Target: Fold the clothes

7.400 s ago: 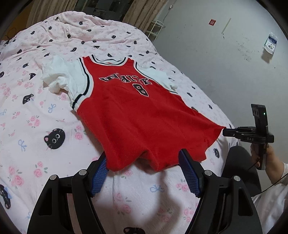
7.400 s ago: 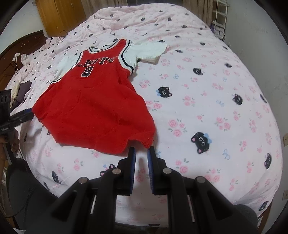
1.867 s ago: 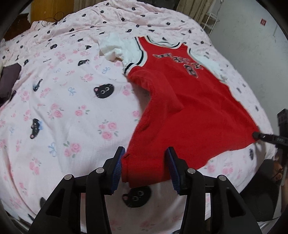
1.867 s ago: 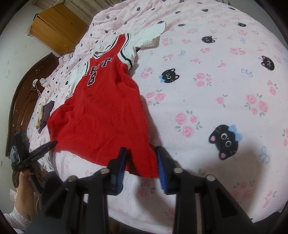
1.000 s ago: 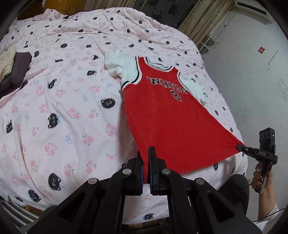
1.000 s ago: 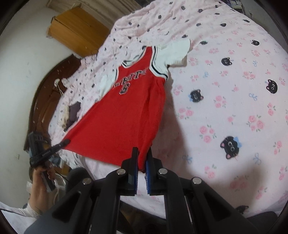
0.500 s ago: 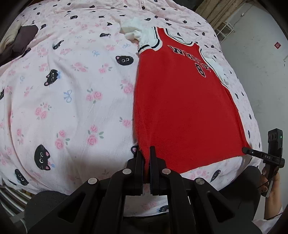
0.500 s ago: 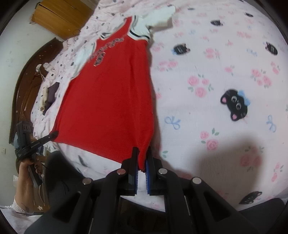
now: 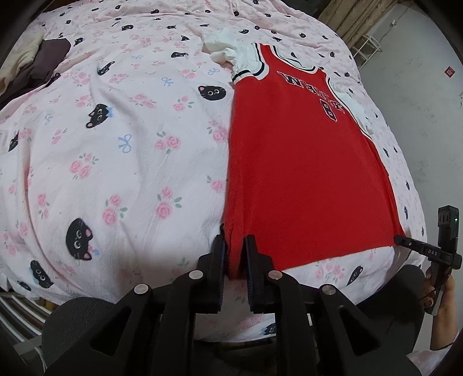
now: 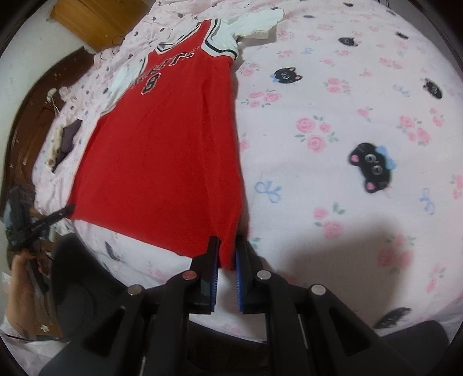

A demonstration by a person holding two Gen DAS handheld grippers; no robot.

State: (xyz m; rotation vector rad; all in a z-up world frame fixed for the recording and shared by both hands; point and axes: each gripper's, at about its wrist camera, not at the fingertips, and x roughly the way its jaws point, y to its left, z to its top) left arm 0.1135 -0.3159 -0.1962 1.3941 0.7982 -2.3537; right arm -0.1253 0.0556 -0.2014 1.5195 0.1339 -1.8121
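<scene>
On the bed (image 9: 121,162), under a pink sheet printed with roses, bows and black cat faces, a red jersey (image 9: 303,179) lies spread flat, front side up. Its white sleeves and collar point toward the far end of the bed; its hem runs along the near edge, right in front of me. The lettering and a number on the chest are visible but too distorted for me to read with certainty.

My left gripper (image 9: 235,254) sits at the hem corner on its own side of the jersey. Its jaws are opening, with a narrow gap between them, and the red cloth corner lies in that gap; the pads no longer appear to press on it.

My right gripper (image 10: 226,260) sits at the opposite hem corner. Its jaws are also opening, standing narrowly apart, with the tip of the red corner between them and the blue pads showing on either side of the cloth.

From the left wrist view, the right gripper appears at the far hem corner, with my hand (image 9: 442,300) around its handle near the bed's edge. From the right wrist view, the left gripper shows likewise at the other corner.

Folded dark and cream cloth (image 9: 31,60) lies near the far corner of the bed, well apart from the jersey. A wooden cabinet (image 10: 95,17) stands beyond the bed's far end.
</scene>
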